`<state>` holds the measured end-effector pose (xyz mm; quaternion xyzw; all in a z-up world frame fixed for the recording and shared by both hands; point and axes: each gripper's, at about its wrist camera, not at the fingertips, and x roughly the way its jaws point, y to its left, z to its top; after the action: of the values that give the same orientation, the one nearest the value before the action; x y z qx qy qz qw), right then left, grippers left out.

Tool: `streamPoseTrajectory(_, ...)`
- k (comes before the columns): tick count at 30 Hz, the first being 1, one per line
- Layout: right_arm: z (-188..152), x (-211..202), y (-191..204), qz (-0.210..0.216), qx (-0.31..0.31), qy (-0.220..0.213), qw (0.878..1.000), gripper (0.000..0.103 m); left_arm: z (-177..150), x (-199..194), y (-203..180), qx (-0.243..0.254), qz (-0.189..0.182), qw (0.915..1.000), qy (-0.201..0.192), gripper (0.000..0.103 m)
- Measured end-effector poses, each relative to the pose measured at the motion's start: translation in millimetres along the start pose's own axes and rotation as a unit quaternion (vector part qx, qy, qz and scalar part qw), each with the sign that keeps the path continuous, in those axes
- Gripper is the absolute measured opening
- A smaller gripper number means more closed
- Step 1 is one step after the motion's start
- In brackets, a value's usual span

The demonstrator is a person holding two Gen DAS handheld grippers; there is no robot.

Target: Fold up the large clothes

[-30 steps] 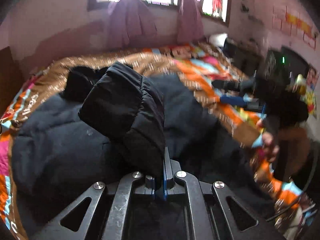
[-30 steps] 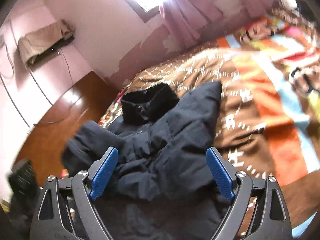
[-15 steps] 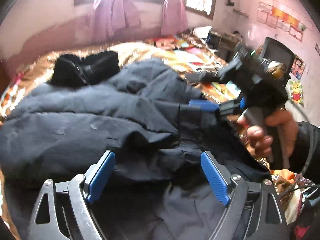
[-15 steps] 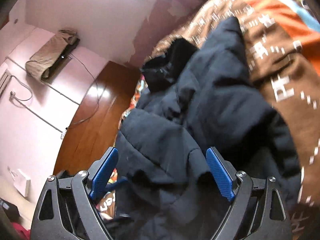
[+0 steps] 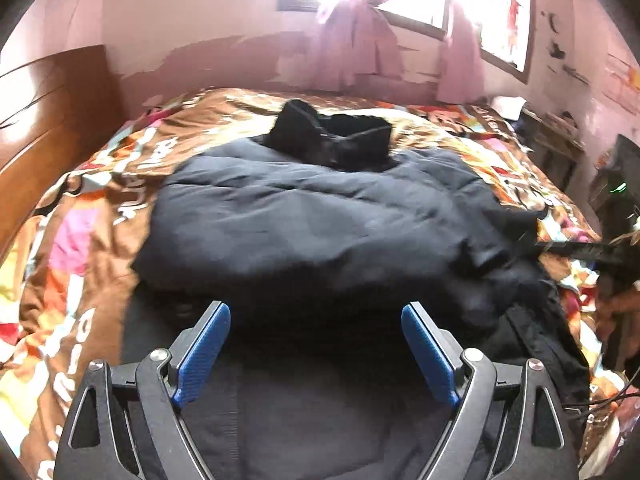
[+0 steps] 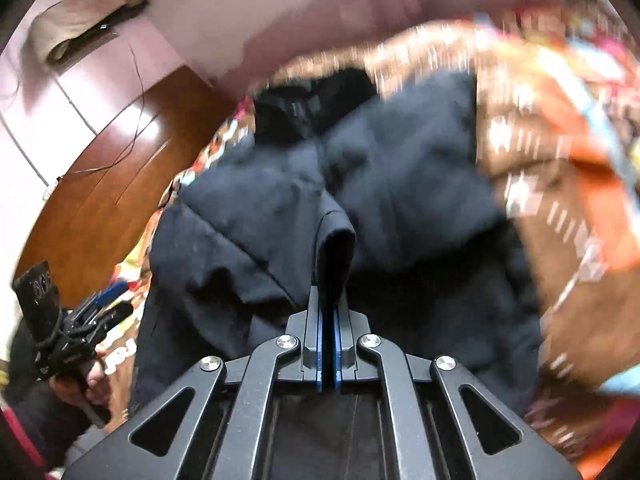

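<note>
A large dark navy padded jacket (image 5: 312, 220) lies spread on the bed, its black collar (image 5: 332, 136) at the far end. My left gripper (image 5: 316, 354) is open and empty, just above the jacket's near hem. My right gripper (image 6: 327, 320) is shut on a fold of the jacket (image 6: 336, 252) at its right side, with the cloth standing up between the blue pads. The rest of the jacket (image 6: 280, 208) stretches away from it. The left gripper shows at the lower left of the right wrist view (image 6: 92, 312).
The bed has a brown, orange and multicoloured quilt (image 5: 92, 208). A wooden headboard (image 5: 44, 120) stands at the left. A pink wall with a curtained window (image 5: 360, 20) is behind. Dark furniture (image 5: 616, 184) stands at the right of the bed.
My left gripper let go of the sleeve, opened and drew back to the hem. My right gripper, open before, has closed on a fold of the jacket. The jacket now lies flatter.
</note>
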<state>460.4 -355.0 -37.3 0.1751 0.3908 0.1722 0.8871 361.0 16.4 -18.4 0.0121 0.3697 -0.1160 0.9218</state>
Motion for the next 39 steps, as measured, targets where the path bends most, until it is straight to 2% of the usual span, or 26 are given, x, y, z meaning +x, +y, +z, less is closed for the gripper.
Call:
streamPoseTrajectory(3,18.2,-12.3,8.5,-0.055,-0.039,-0.042,0.997,0.005,-0.8,0.5,13.3,-0.008,0.012,0.9999,-0.001,0.087)
streamPoseTrajectory(5,28.0,-6.2,9.6,-0.091,-0.057,-0.034,0.994,0.005,-0.7,0.9,19.0,-0.010,0.017,0.9998,-0.004,0.087)
streamPoseTrajectory(8,32.4,2.9,7.6,-0.136,-0.072,-0.024,0.988,0.011,8.2,6.3,22.9,-0.012,0.014,0.9998,-0.011,0.087)
streamPoseTrajectory(10,39.7,2.0,15.4,-0.150,-0.087,-0.044,0.984,0.022,18.4,12.8,23.1,-0.008,0.004,0.9998,-0.019,0.087)
streamPoseTrajectory(12,48.5,2.2,25.3,-0.151,-0.107,-0.075,0.980,0.064,34.1,26.2,23.4,-0.003,-0.007,0.9996,-0.027,0.087)
streamPoseTrajectory(13,52.2,3.2,29.6,-0.139,-0.119,-0.093,0.979,0.068,40.5,33.1,23.2,-0.002,-0.011,0.9995,-0.030,0.087)
streamPoseTrajectory(15,58.4,7.6,39.4,-0.118,-0.146,-0.104,0.977,0.068,58.0,56.8,23.2,-0.002,-0.026,0.9993,-0.028,0.087)
streamPoseTrajectory(17,67.4,22.3,47.6,-0.085,-0.171,-0.093,0.977,0.068,70.6,79.7,22.2,0.001,-0.039,0.9991,-0.018,0.087)
streamPoseTrajectory(19,72.6,43.7,48.2,-0.056,-0.175,-0.057,0.981,0.067,76.2,99.1,20.2,0.009,-0.056,0.9984,-0.006,0.086)
streamPoseTrajectory(21,71.1,65.3,42.6,-0.034,-0.161,-0.011,0.986,0.060,74.8,115.5,16.4,0.025,-0.069,0.9971,0.021,0.086)
streamPoseTrajectory(24,58.4,85.8,34.1,-0.031,-0.141,0.047,0.988,0.051,66.7,128.0,11.3,0.054,-0.062,0.9947,0.061,0.086)
streamPoseTrajectory(29,44.3,105.9,41.1,-0.062,-0.166,0.114,0.978,0.051,62.2,143.3,-4.0,0.090,-0.030,0.9855,0.141,0.086)
streamPoseTrajectory(31,41.0,112.7,45.2,-0.074,-0.174,0.135,0.973,0.051,59.9,147.6,-7.5,0.093,-0.021,0.9826,0.159,0.086)
streamPoseTrajectory(36,28.8,113.4,38.4,-0.062,-0.201,0.132,0.969,0.051,53.5,158.7,-14.7,0.107,0.000,0.9779,0.180,0.086)
streamPoseTrajectory(39,25.2,121.4,36.1,-0.057,-0.216,0.123,0.967,0.051,49.9,162.4,-18.0,0.113,0.012,0.9773,0.179,0.087)
